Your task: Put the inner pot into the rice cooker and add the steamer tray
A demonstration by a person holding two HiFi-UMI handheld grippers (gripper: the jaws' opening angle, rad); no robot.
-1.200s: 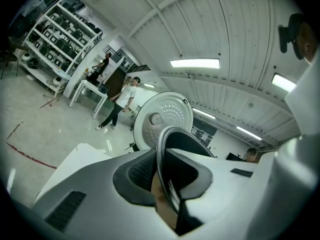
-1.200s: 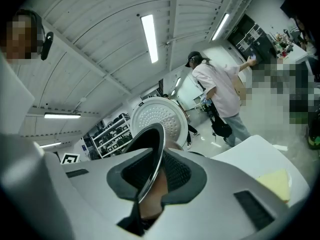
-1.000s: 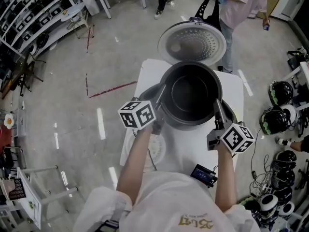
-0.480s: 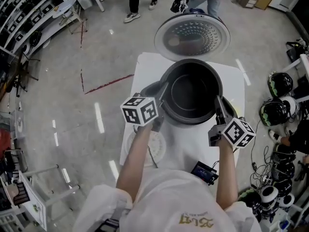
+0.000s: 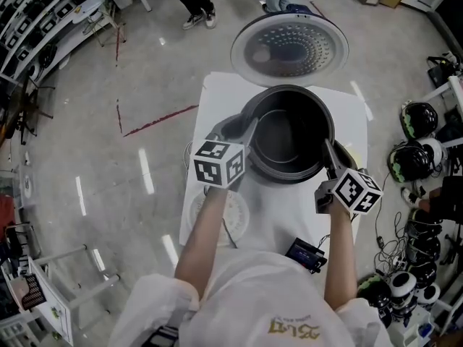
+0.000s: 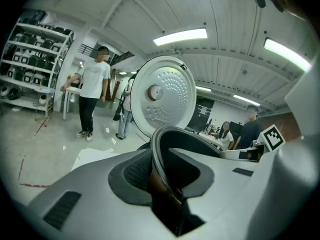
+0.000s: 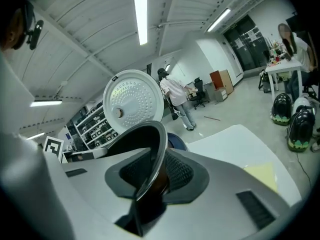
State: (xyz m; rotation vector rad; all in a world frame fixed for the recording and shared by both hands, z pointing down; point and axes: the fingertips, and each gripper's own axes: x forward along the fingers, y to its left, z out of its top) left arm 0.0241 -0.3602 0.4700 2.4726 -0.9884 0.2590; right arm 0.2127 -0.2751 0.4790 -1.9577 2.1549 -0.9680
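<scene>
The fingers (image 6: 85, 189) of the left gripper (image 6: 167, 166) are standing slightly apart, having just been opening. The thin rim of the dark metal inner pot (image 5: 289, 143) is running up between them, and the pads are lying close beside the pot's wall without visibly pinching it. The fingers (image 7: 225, 184) of the right gripper (image 7: 150, 179) are doing the same on the pot's opposite side: they too have just been opening, and the rim is passing between them.

Behind the fingers, the left black-and-white marker cube (image 5: 221, 163) and the right marker cube (image 5: 354, 192) are facing up, with the person's forearms trailing back from them.

The pot is sitting upright in the well of the grey rice cooker (image 5: 226, 129), its ribbed upper wall showing above the cooker's body. The cooker is standing on the far half of the white counter (image 5: 278, 219), and its round white dimpled lid (image 5: 289, 49) is standing open, reaching out past the far edge.

A pale round steamer tray (image 5: 235, 219) is lying by the counter's left edge, partly under the left forearm. A small black device (image 5: 305, 259) is lying at the near edge toward the right corner. A pale yellow sheet (image 7: 260, 176) is lying at the right edge beside the cooker.
</scene>
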